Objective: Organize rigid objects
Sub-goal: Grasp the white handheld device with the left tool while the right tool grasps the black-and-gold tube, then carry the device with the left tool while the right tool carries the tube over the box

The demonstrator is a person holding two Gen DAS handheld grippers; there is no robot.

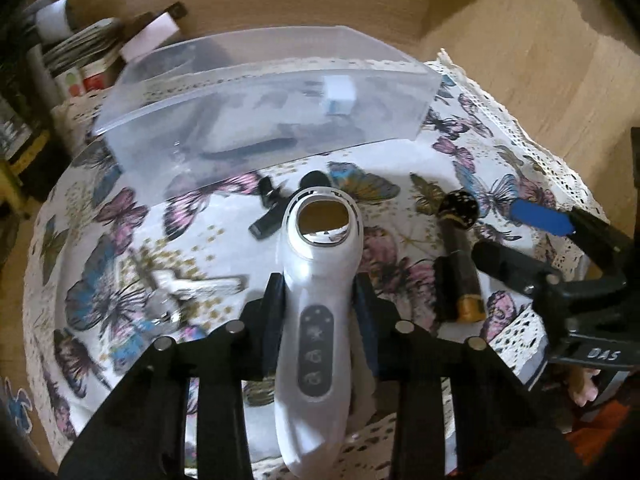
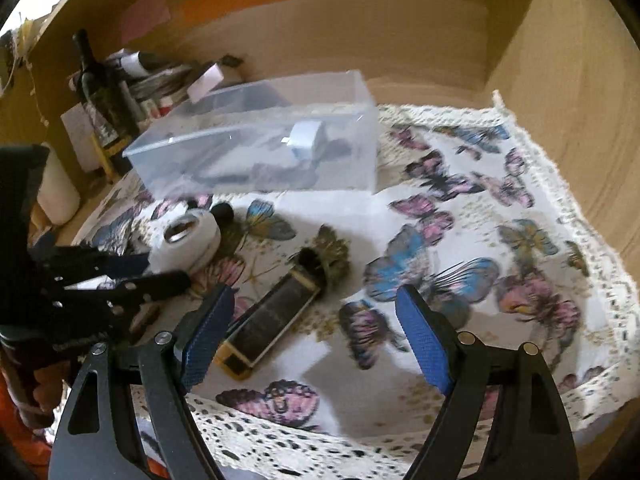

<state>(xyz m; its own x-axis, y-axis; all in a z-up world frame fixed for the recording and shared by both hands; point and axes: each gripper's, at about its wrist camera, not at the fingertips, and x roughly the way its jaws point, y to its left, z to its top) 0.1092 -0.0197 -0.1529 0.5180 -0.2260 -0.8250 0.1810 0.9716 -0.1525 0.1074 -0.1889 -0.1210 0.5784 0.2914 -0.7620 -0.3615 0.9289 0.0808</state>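
A butterfly-print cloth with lace edging [image 2: 500,208] covers the table. Beyond its far left corner stand a dark wine bottle [image 2: 94,92] (upright), a white cylinder [image 2: 58,188] and stacked papers [image 1: 86,42], against cardboard walling [image 2: 400,32].

Contents of the clear plastic bin [image 1: 256,92] unreadable: frosted walls plus blur, only a white block [image 2: 306,140] and dark shapes show through. White handheld device [image 1: 316,300]: tail end cut off by the bottom edge in the left wrist view, sides covered by the left gripper [image 1: 318,292] fingers; in the right wrist view only its ring head shows, rest behind that gripper. Silver item [image 1: 192,286] on the cloth too blurred to identify. Small black piece [image 1: 268,212] beside the device head also unclear. Shelf clutter [image 2: 132,80] at left smeared and partly out of frame.
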